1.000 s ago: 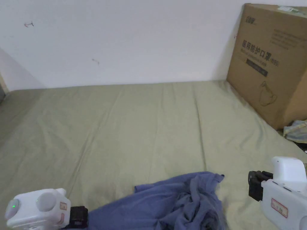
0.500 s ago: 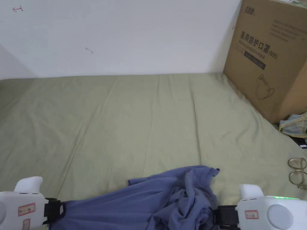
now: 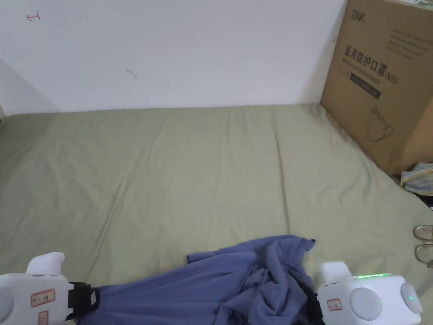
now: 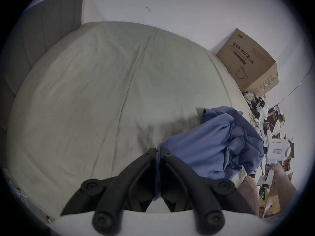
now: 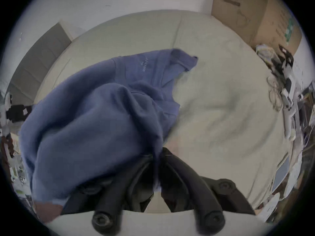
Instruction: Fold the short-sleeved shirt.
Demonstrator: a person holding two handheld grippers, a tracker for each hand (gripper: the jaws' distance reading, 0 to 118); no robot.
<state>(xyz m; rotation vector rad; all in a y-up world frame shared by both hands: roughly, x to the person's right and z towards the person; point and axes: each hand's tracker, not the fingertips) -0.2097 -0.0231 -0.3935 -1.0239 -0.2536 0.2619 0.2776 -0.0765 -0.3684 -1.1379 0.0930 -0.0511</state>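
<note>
Between my left gripper's (image 4: 157,152) jaws, drawn close together, a thin edge of the blue shirt (image 3: 237,279) is pinched; the cloth runs out of the tips and away toward my other hand. My right gripper (image 5: 157,154) also has its jaws drawn in on a fold of the same shirt, though that picture is blurred and I cannot say which part of the garment it has.

So the shirt hangs between my two grips, its long axis running from one set of tips straight across to the other. From the left tips it goes out fairly smooth; near the right tips it bunches into a crumpled heap. Both hands are equally on it; the slack lies on the right side.

Just beyond my tips, one loose corner of the shirt lies on the green sheet (image 3: 190,169). Farther off, the sheet stretches flat to the wall, and a cardboard box (image 3: 380,80) stands well beyond my right tips.

I judge the coming move is to draw the grips apart along that axis and lay the cloth forward, onto the open sheet.
</note>
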